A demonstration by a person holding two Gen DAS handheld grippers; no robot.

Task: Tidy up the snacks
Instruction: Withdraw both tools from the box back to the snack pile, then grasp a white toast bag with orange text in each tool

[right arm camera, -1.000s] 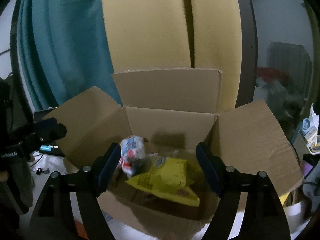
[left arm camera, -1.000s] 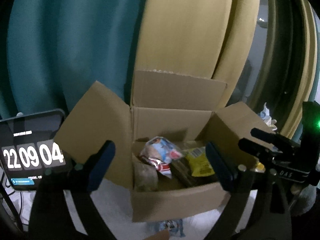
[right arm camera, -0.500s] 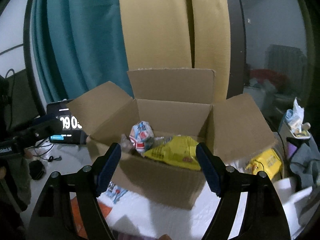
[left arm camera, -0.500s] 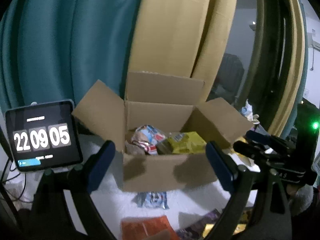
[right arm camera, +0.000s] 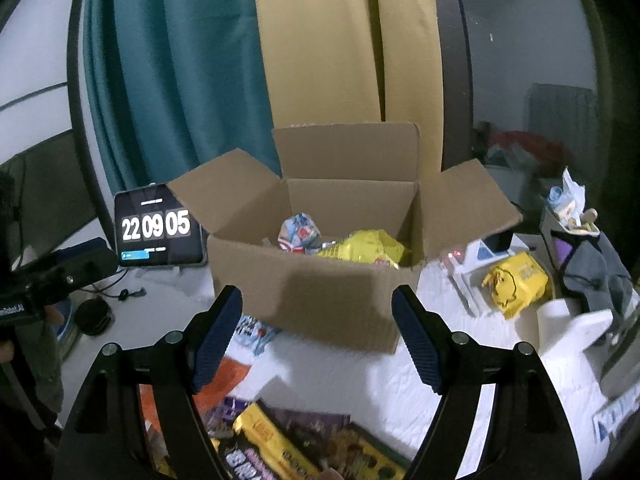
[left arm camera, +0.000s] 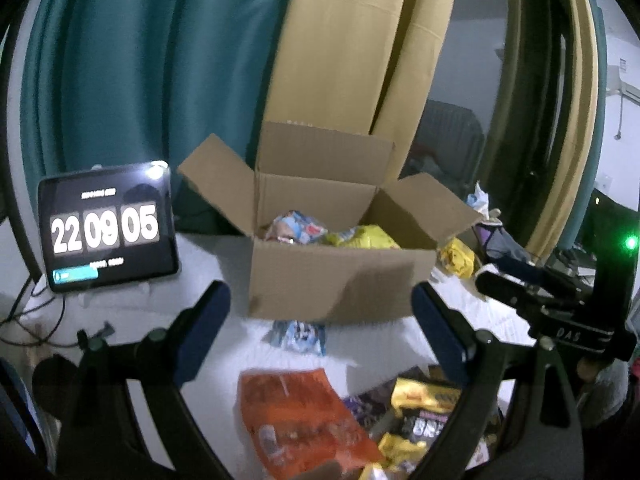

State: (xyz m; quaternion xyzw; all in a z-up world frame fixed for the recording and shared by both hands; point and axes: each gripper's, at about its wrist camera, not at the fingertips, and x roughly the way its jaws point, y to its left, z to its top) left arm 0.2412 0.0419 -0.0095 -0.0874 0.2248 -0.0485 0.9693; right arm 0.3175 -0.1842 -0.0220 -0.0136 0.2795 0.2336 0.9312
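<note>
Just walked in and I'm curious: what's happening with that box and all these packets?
A person holds a two-finger gripper in each hand, sorting snacks into the open cardboard box. The left gripper and right gripper are both open and empty. A yellow bag and a blue-and-white packet already sit inside. An orange packet and other snacks lie on the white surface.

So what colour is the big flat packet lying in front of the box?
Orange packet, clearest in the left wrist view, lying before the cardboard box.

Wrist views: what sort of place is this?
Likely a home room, perhaps a bedroom: teal curtain and yellow curtain behind, white padded surface under the cardboard box, clothes piled at right.
</note>
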